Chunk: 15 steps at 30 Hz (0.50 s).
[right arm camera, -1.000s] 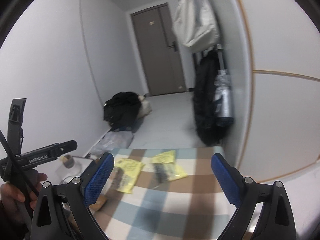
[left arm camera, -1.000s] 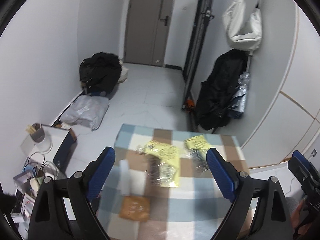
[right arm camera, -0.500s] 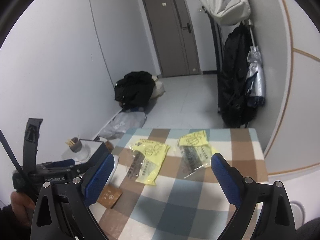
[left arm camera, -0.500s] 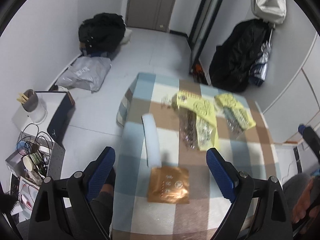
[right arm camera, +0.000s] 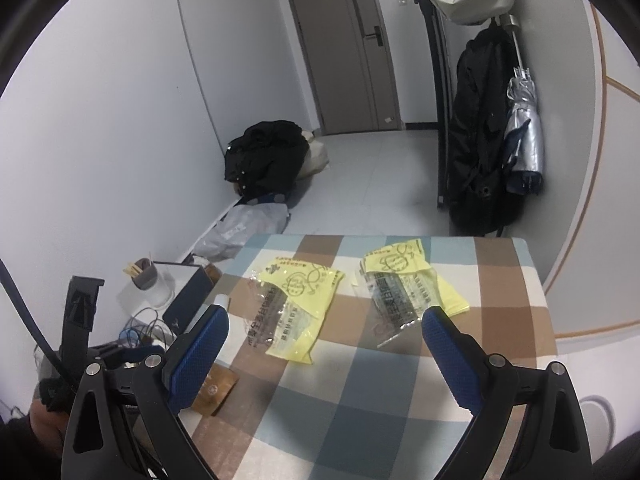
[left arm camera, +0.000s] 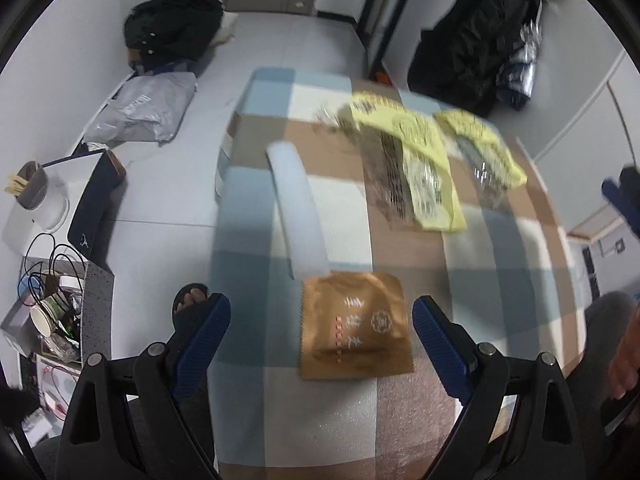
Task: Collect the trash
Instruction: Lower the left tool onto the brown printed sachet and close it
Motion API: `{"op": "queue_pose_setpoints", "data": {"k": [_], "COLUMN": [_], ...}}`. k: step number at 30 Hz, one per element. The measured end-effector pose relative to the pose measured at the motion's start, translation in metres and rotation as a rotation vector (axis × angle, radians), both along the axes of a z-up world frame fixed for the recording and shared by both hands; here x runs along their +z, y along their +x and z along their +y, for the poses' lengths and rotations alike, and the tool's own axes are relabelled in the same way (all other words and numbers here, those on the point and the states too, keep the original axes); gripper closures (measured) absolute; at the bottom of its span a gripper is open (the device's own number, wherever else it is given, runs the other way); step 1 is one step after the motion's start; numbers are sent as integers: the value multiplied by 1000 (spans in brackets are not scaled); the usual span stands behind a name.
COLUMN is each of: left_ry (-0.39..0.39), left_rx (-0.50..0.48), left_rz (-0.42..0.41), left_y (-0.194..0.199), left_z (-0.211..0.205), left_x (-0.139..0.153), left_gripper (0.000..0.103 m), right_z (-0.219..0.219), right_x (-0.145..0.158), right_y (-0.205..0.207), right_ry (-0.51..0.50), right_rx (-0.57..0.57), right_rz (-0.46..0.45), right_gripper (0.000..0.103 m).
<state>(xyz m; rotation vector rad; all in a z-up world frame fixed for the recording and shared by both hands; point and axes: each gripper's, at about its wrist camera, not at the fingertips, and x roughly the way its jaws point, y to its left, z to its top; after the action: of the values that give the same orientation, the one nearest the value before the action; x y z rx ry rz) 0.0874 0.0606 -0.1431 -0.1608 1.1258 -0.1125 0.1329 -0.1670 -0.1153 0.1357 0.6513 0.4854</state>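
Observation:
On the plaid-covered table [left arm camera: 500, 280] lie a brown square packet [left arm camera: 354, 326], a white foam strip [left arm camera: 296, 208] and two yellow-and-clear plastic wrappers [left arm camera: 408, 168] [left arm camera: 480, 152]. My left gripper [left arm camera: 320, 312] points steeply down over the brown packet, open, its blue fingers either side of it and above it. My right gripper [right arm camera: 326, 318] is open and empty above the table's near part, facing the two wrappers [right arm camera: 296, 304] [right arm camera: 404, 292]. The brown packet [right arm camera: 216, 390] shows partly behind its left finger.
Left of the table stand a cup of sticks [left arm camera: 34, 192], a navy box [left arm camera: 96, 204] and a bin of cables and cups [left arm camera: 52, 300]. A grey plastic bag [left arm camera: 144, 112] and black bag [left arm camera: 172, 24] lie on the floor. Coats and an umbrella [right arm camera: 524, 120] hang at the right wall.
Both grippers came down and tipped toward the table. The left one closed in on the near edge, so the brown packet now sits large between its fingers. Jaws stayed wide.

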Motion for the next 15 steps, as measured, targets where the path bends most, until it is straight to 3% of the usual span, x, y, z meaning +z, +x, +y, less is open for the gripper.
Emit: {"op": "queue_pose_setpoints", "data": {"k": [8,13,14,15], "left_ry": [173,209,207,208], "left_rx": [-89,-96,-102,-111], "left_rz": [10,3,-2,-13], "left_y": [-1,-3,-3,-4], "left_z": [-28,-31,-31,-32], "left_x": [-8,-7,-7,-5], "left_gripper": [12,13,18,32], "right_z": [-6,-14,-16,-18], "right_x": [-5,-8,-8,-9], "right_y": [1,-1,-1,-2], "right_ry": [5,16,17,19], "right_rx": [-8,-17,-19,-22], "right_rz": [17,21,22,24], "right_gripper": [5,5,5,5]}}
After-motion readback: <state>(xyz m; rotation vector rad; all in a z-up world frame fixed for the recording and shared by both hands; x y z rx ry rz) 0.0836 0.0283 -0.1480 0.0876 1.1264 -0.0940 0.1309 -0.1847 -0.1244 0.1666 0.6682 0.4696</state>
